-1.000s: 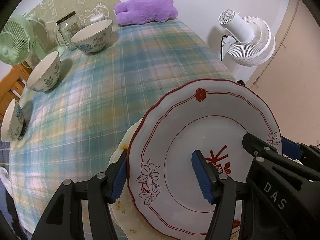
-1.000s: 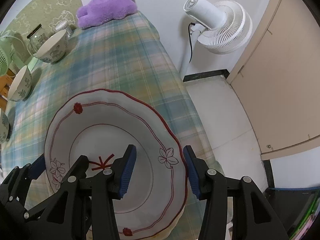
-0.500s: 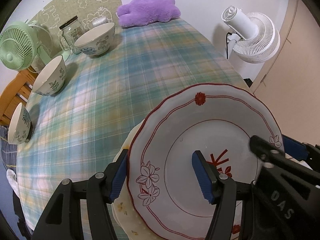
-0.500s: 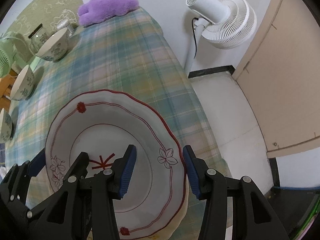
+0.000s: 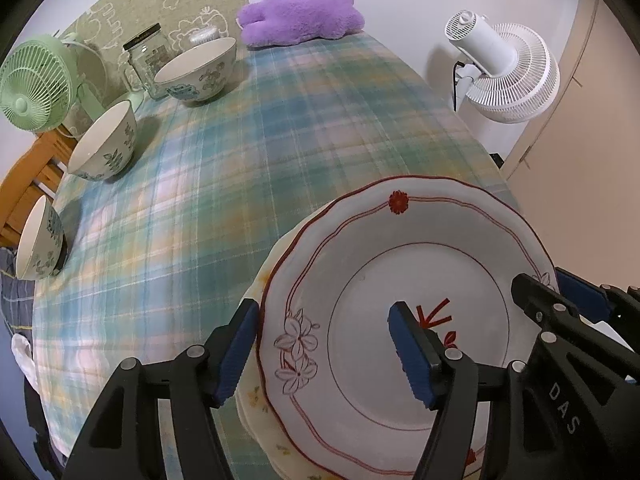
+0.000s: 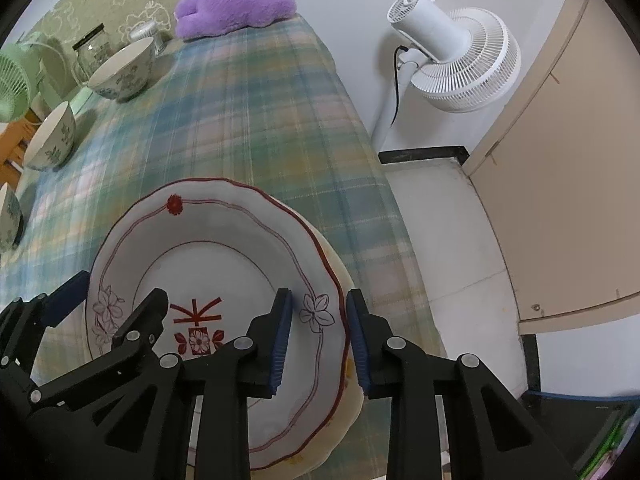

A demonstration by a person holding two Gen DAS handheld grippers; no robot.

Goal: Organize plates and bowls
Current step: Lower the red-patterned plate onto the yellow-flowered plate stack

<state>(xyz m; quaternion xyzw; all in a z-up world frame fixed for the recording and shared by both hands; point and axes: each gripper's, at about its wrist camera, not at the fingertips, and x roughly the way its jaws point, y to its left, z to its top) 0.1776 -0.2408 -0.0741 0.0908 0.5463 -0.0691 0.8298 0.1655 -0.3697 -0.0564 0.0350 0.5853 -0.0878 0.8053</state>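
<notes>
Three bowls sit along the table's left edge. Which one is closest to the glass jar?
The largest bowl, farthest back near the purple plush. It sits right beside the glass jar; the two smaller bowls lie nearer the camera.

Your left gripper (image 5: 322, 350) sits low and points forward, its blue-padded fingers (image 5: 410, 354) spread wide apart, one on each side of the plate (image 5: 400, 264) rim at its left edge. Your right gripper (image 6: 318, 338) is level with it at the opposite edge, jaws parted with a clear gap, straddling the rim there. Whether any pad touches the rim cannot be told. Each gripper shows in the other's view, side by side.
</notes>
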